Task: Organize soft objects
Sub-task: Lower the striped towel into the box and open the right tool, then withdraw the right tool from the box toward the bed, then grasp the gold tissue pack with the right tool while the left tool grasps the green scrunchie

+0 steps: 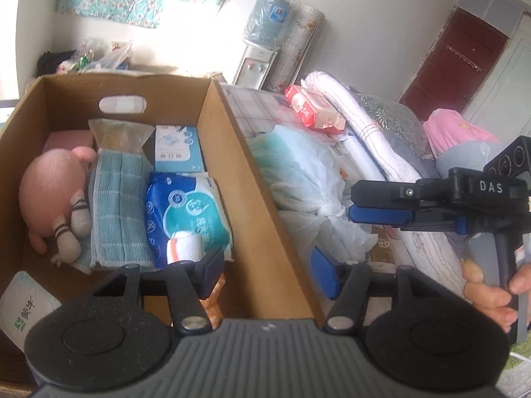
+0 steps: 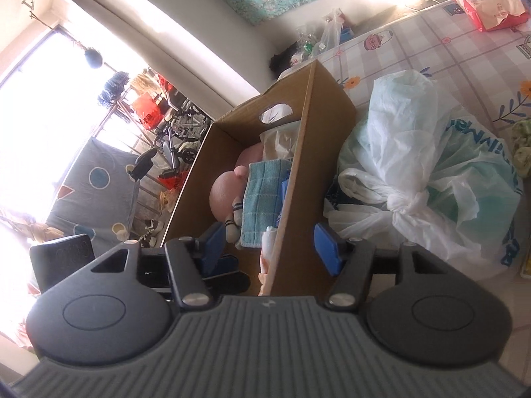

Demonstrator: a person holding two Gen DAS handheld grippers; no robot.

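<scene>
Step in hand: packing the brown cardboard box, which holds the pink plush toy at its left. Both the left gripper and right gripper are wide, empty, straddling its right wall. Next: grasp the knotted white plastic bag just right.

White wall, red door (bright window).
</scene>
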